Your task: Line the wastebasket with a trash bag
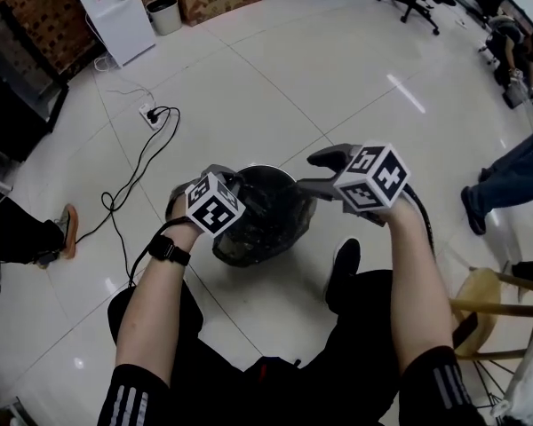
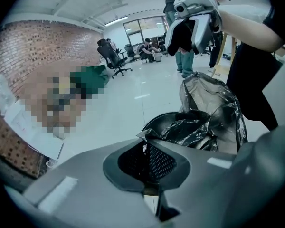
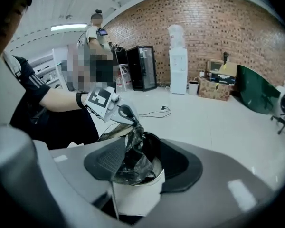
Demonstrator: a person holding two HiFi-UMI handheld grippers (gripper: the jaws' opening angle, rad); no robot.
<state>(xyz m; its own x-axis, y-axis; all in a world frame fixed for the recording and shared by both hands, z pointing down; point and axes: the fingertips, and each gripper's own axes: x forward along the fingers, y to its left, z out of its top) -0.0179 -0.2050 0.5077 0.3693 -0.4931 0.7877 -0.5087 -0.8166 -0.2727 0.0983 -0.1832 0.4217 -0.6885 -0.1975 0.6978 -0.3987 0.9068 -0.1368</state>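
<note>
On the floor (image 1: 293, 78) we have the wastebasket (image 3: 137, 196) with the trash bag (image 1: 266, 211) bunched in its mouth, our left tool (image 2: 145, 141) clenched on its edge to lift it, our right tool (image 1: 324, 172) released around loose film.

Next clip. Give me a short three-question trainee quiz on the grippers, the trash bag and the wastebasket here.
1. True or false: the left gripper is shut on the black trash bag.
2. On the right gripper, the jaws stand: A) closed tight together; B) apart; C) out of every view.
3. Fill in: the wastebasket's outer wall is ____.
Key: 1 true; 2 B; 3 white.
</note>
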